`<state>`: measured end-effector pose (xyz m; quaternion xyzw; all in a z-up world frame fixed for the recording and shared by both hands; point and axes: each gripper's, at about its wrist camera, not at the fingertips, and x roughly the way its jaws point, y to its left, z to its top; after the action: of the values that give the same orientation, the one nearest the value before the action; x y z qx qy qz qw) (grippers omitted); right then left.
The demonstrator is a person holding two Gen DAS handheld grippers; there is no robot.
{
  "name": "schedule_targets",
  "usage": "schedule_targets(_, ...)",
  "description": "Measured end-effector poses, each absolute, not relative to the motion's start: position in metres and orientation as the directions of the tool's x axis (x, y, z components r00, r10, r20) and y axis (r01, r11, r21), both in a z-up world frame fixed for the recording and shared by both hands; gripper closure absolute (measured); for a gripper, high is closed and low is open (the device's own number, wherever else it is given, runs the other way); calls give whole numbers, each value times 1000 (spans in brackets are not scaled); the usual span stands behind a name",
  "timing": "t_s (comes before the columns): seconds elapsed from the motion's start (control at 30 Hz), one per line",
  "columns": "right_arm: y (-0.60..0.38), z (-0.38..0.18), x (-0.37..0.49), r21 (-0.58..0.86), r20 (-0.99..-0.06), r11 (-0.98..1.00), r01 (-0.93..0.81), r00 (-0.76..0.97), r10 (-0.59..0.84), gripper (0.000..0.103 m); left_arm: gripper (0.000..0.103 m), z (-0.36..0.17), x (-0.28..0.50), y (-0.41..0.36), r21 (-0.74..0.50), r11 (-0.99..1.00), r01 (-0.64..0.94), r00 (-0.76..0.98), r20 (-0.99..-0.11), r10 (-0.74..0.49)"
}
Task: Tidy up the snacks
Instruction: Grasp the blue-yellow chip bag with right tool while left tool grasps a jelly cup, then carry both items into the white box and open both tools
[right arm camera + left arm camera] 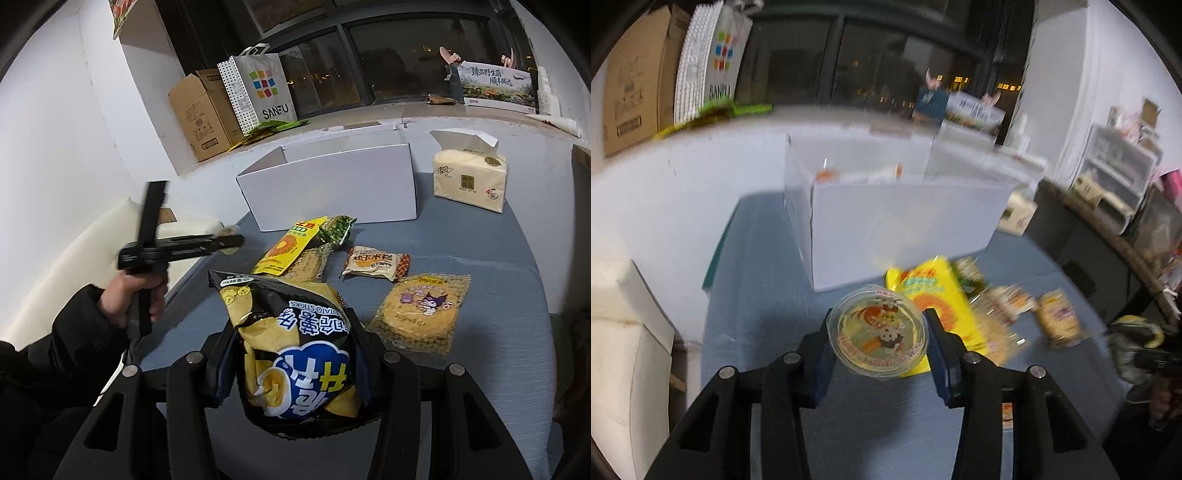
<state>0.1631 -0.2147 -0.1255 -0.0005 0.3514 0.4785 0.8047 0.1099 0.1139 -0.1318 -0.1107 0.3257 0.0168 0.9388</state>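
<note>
My left gripper (878, 334) is closed on a small round jelly cup (878, 332), its clear plastic rim pinched between the two blue pads, the printed foil lid facing the camera. The cup hangs above the grey cloth table (764, 302), just short of the white cardboard box (905, 229), which stands open at the top straight ahead.

My right gripper (295, 354) is clamped on a glossy black chip bag (295, 350), puffy and crinkled, with yellow crisps printed on it; the bag stands up between the fingers and hides their tips.

Beyond that bag the loose snacks lie flat on the table: a yellow packet (286, 247) with a small green packet (338, 229) touching its far end, a narrow clear-wrapped biscuit bar (312, 260) beside it, a small cream cake wrapper (375, 264) to the right, and nearest my right gripper a square clear pack of a round golden cake (421, 314). A soft paper tissue pack (469, 181) sits right of the box. In the left view these snacks are blurred.
</note>
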Motion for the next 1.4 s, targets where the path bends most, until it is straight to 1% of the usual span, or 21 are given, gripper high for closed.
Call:
schedule_targets(0.13,-209,-117,171,352,-548,545,-761,305,779,48,55,-95,105,112,-212,974,-82,840,-540,-47)
schedule_targets(0.2,-205,-108,184,385,-527,545,-745,307,793,48,55,-77,109,114,-219,973,-67,863,-503,-54)
schedule_targets(0.3,-195,-90,208,415,-490,541,-731,321,810,48,55,-54,124,118,-230,972,-56,882,-467,-60)
schedule_targets(0.4,-175,-65,246,412,-471,559,-719,357,807,48,55,-34,150,122,-243,969,-39,896,-438,-74)
schedule_targets(0.47,-160,-53,270,419,-467,575,-703,376,800,47,55,-26,173,126,-244,969,-44,897,-437,-69)
schedule_targets(0.53,-141,-43,296,413,-483,595,-689,389,785,47,55,-22,201,131,-229,972,-55,892,-449,-55)
schedule_targets(0.67,-106,-31,350,410,-517,636,-654,407,753,47,55,-28,247,143,-249,967,-60,867,-493,-74)
schedule_targets(0.73,-93,-31,376,420,-541,657,-626,409,735,47,55,-33,262,144,-223,972,-70,854,-517,-57)
schedule_targets(0.9,-73,-35,408,370,-594,705,-605,430,680,47,53,-45,283,148,-197,976,-89,836,-548,-34)
schedule_targets(0.97,-68,-40,416,374,-606,709,-598,421,675,46,29,-48,287,148,-173,979,-111,820,-572,-8)
schedule_targets(1.0,-65,-42,420,383,-610,704,-598,409,679,43,0,-50,289,148,-163,979,-124,810,-587,5)
schedule_targets(1.03,-64,-45,423,392,-619,702,-595,394,680,39,0,-49,286,148,-149,980,-135,815,-580,24)
schedule_targets(1.1,-62,-49,427,415,-625,701,-580,379,683,1,0,-46,279,146,-123,984,-127,823,-567,35)
schedule_targets(1.17,-65,-47,423,402,-611,711,-576,409,678,0,0,-44,274,145,-115,986,-120,820,-571,33)
schedule_targets(1.27,-66,-44,416,348,-619,732,-586,443,649,0,0,-36,262,143,-124,985,-121,831,-556,33)
schedule_targets(1.4,-72,-37,408,367,-602,715,-594,434,670,0,0,-23,243,139,-120,984,-131,839,-542,46)
